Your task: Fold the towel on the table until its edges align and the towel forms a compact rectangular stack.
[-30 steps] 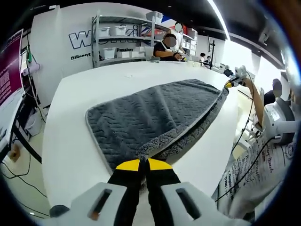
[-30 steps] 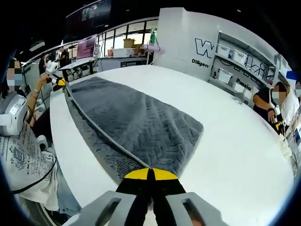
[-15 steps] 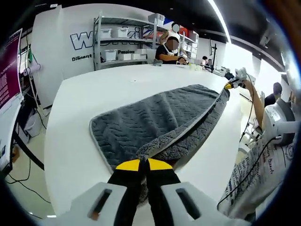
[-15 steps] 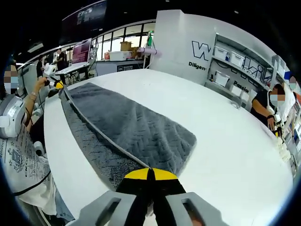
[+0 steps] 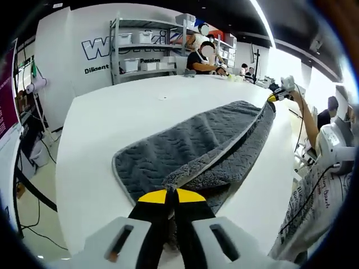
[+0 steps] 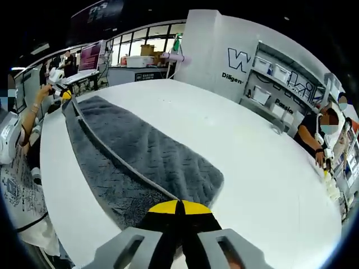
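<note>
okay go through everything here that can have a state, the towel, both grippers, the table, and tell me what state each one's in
Towel: grey, partly folded lengthwise, one long edge lifted over the rest, not yet a compact stack.
Left gripper: shut on the towel's corner.
Right gripper: shut on the towel's other corner.
Table: white, bearing the towel.

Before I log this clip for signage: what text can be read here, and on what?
"W": large partial logo on the white wall, the rest hidden by shelving.
"Diligen": small wall text, cut off.
"Passion": behind the shelves.
Shirt print and monitor: too blurred to read.
</note>
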Action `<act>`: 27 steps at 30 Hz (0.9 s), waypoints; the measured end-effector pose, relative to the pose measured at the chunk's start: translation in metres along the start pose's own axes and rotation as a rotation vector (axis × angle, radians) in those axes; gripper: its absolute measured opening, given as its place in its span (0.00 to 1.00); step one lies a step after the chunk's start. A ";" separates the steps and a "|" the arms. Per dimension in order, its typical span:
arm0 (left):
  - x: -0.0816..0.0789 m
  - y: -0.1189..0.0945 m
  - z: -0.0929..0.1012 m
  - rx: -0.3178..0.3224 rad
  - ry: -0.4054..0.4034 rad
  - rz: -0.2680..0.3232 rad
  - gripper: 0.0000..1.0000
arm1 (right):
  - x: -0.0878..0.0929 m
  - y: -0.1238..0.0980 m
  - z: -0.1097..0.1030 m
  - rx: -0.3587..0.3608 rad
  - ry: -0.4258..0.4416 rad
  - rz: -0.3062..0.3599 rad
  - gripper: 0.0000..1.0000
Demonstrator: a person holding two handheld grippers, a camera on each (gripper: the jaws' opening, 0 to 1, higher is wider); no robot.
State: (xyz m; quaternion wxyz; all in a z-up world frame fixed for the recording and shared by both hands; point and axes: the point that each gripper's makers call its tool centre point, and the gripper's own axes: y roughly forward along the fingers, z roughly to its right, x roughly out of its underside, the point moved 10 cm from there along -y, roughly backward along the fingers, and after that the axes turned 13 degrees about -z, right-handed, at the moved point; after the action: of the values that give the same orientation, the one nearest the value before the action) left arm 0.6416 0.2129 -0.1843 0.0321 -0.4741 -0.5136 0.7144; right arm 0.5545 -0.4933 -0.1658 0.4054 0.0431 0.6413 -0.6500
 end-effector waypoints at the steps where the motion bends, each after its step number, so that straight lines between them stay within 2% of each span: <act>1: -0.001 0.001 -0.001 0.001 -0.001 -0.001 0.05 | -0.002 0.002 0.002 -0.001 0.003 0.003 0.00; 8: -0.011 0.004 -0.008 -0.001 0.000 0.002 0.05 | -0.014 0.015 0.010 0.006 0.001 -0.012 0.00; 19: -0.028 0.013 -0.023 -0.021 0.004 0.003 0.05 | -0.037 0.022 0.024 0.051 -0.025 -0.011 0.00; 27: -0.043 0.018 -0.035 -0.053 0.011 0.002 0.05 | -0.053 0.036 0.034 0.060 -0.047 -0.024 0.00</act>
State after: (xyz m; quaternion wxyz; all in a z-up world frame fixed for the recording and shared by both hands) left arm 0.6980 0.2063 -0.1718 0.0218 -0.4790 -0.5318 0.6981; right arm 0.6265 -0.4929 -0.1580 0.4109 0.0323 0.6122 -0.6748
